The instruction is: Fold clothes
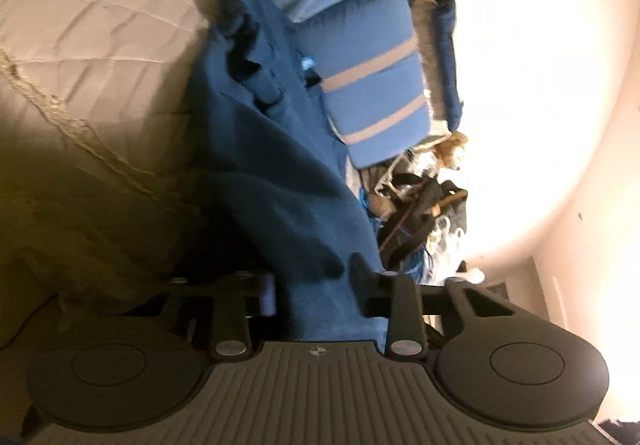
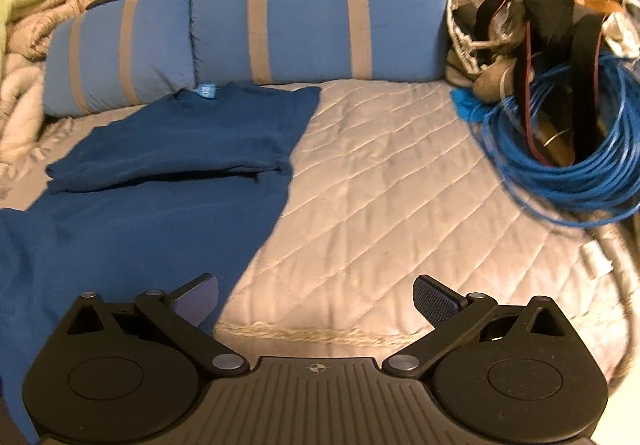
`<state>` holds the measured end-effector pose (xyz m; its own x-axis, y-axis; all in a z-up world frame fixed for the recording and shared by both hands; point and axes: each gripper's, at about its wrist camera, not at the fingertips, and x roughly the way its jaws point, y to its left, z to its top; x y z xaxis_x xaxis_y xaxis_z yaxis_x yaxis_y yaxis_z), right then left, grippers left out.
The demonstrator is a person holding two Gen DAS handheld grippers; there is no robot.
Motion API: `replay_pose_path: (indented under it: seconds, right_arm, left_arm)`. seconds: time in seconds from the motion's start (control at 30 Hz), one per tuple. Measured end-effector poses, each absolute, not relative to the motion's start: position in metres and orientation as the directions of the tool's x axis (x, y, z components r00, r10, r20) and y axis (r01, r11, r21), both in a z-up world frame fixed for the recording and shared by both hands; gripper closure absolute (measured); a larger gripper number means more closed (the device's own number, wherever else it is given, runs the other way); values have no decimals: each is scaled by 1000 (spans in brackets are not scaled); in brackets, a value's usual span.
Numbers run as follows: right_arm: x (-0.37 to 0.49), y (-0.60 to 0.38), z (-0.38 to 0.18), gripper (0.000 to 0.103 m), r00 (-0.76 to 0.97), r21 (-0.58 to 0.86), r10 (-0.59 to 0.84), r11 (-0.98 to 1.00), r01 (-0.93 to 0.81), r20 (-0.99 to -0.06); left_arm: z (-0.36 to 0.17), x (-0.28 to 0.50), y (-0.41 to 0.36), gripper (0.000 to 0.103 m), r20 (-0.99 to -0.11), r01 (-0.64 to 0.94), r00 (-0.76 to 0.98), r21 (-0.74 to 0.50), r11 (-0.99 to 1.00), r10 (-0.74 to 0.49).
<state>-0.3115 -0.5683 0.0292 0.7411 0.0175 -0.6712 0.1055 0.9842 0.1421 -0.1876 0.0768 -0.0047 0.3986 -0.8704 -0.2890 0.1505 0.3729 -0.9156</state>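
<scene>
A dark blue shirt (image 2: pixel 160 185) lies flat on the quilted bed cover (image 2: pixel 400 185), collar and light blue label (image 2: pixel 206 90) toward the pillows, with one side folded across its chest. In the rolled left wrist view the same shirt (image 1: pixel 280 173) runs away from the camera in a rumpled band. A bunch of its fabric fills the gap of my left gripper (image 1: pixel 316 285), whose pads press on it from both sides. My right gripper (image 2: pixel 316 301) stands open over the near edge of the bed. Its left finger (image 2: pixel 196 301) hangs above the shirt's hem edge, with nothing between the fingers.
Two blue pillows with grey stripes (image 2: pixel 312 13) line the far side of the bed. A coil of blue cable (image 2: pixel 560 157) with dark straps and bags sits at the right. Pale blankets (image 2: pixel 24 45) are heaped at the left. A braided trim (image 2: pixel 304 333) marks the bed's near edge.
</scene>
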Motion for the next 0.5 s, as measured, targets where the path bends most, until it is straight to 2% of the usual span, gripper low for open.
replay_pose_path:
  seconds: [0.03, 0.17, 0.3, 0.5]
  right_arm:
    - [-312, -568, 27, 0, 742, 160, 32, 982, 103, -670]
    - [-315, -568, 22, 0, 742, 209, 64, 972, 104, -667]
    - [-318, -570, 20, 0, 743, 251, 97, 963, 97, -662]
    - [-324, -577, 14, 0, 749, 330, 138, 937, 113, -648]
  left_arm:
    - [-4, -188, 76, 84, -289, 156, 395, -914, 373, -872]
    - [2, -190, 78, 94, -280, 169, 402, -913, 371, -872]
    - [18, -193, 80, 97, -278, 214, 407, -897, 387, -870]
    - [40, -193, 79, 98, -331, 258, 425, -848, 463, -842]
